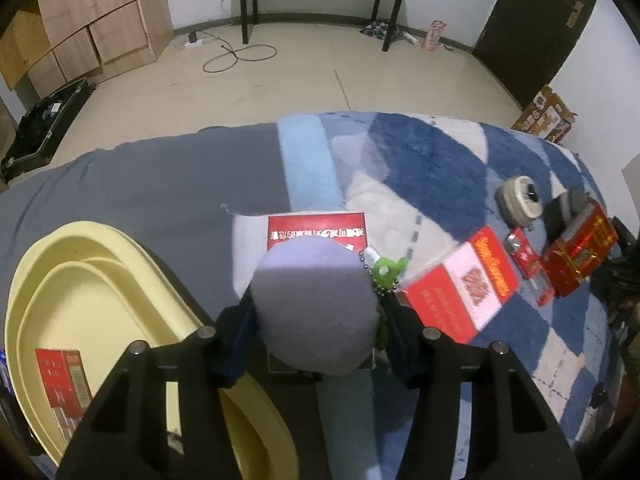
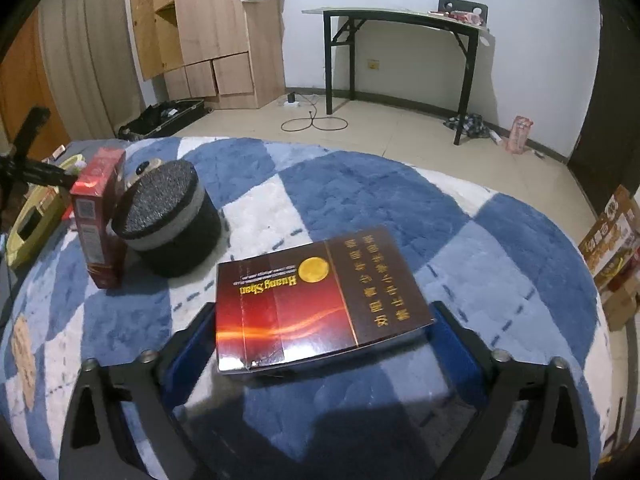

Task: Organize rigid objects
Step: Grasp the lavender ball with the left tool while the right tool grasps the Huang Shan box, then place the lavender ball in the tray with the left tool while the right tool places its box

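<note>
Left claw (image 1: 316, 320) clamped on round grey felt-topped tin (image 1: 314, 304) for binning; right claw (image 2: 320, 344) wide, straddling flat dark-red cigarette carton (image 2: 316, 300), unpinched.

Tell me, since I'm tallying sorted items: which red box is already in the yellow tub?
The small red box lying flat inside the yellow tub, at far left of the left wrist view. The other red boxes lie on the blanket.

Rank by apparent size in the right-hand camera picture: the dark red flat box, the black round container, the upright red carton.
1. dark red flat box, though it sits nearest the camera
2. black round container
3. upright red carton
</note>
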{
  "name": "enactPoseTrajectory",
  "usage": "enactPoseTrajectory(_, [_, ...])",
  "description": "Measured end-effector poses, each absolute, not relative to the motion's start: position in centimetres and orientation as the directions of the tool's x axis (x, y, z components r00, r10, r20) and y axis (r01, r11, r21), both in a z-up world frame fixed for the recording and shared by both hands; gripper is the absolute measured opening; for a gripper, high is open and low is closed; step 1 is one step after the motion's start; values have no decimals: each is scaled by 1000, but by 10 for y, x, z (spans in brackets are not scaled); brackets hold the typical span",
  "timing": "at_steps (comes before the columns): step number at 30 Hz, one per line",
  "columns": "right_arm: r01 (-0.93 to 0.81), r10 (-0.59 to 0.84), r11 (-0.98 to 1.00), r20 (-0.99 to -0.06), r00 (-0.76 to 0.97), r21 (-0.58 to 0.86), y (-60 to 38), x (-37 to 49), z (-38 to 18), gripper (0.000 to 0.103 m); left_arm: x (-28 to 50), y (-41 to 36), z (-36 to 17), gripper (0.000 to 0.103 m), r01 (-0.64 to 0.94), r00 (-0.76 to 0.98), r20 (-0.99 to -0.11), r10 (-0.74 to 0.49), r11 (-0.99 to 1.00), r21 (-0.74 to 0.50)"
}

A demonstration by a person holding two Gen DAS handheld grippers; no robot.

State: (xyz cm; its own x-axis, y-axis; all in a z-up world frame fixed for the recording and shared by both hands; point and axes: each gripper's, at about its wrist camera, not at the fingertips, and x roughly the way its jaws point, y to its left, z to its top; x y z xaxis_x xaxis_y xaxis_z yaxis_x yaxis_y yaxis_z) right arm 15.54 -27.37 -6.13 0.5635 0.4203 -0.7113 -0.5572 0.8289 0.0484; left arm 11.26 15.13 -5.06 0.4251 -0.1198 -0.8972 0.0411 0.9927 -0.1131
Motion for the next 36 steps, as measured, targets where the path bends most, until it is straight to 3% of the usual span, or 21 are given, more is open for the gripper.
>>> enactPoseTrajectory(10, [-547,464,836,-591,660,46,-274,123,-15,94,55,179,27,56,22,545,-825,-153,985,-168])
enactPoseTrajectory(15, [-650,559,760,-503,659,-6,-215,81,41,94,5,234,53,56,-70,571,-819,-55,991,-115])
enactPoseTrajectory(18, [-738,637,675,-492,594,-17,-147,59,63,94,-29,275,39,56,-151,518,-855,29,987,-59])
enactPoseTrajectory(21, [-834,706,552,-537,461,11,-54,40,69,94,-54,294,5,56,-175,436,-896,83,985,6])
enactPoseTrajectory(27, [-918,699,389,-676,235,82,136,18,38,94,-60,299,-61,56,-176,334,-941,45,984,-16])
enactPoseTrajectory(32, [-920,583,388,-789,191,64,237,38,1,94,-47,303,-81,56,-143,337,-941,3,989,-48])
enactPoseTrajectory(36, [-910,531,412,-823,201,44,267,52,-16,94,-37,304,-91,57,-87,338,-941,-29,994,-62])
